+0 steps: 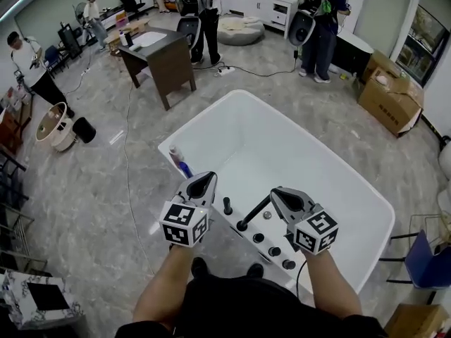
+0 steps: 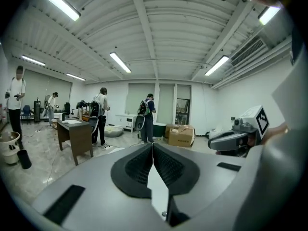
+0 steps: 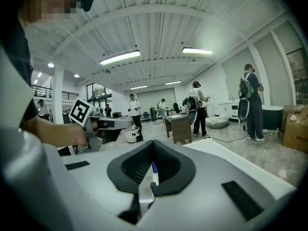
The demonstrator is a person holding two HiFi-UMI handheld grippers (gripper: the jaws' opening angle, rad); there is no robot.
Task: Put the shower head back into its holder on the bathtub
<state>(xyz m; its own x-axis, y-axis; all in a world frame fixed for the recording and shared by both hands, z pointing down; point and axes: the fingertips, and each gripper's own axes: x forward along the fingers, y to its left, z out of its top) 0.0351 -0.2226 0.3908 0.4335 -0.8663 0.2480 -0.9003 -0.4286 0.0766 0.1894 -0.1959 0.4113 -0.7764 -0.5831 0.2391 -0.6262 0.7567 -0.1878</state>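
Left gripper (image 1: pixel 206 179) and right gripper (image 1: pixel 276 193) hang side by side above the near ledge of the white bathtub (image 1: pixel 201 118), each with jaws pressed together on nothing. Below and between them the black shower head (image 1: pixel 254 213) rises slanted from that ledge beside the knobs (image 1: pixel 274 251). Farther off, a bottle (image 1: pixel 175 155) stands on the tub's left corner.

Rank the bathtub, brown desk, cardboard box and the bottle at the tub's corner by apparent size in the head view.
1. bathtub, largest.
2. brown desk and cardboard box: roughly alike and both farther off, so unranked.
3. bottle, smallest.
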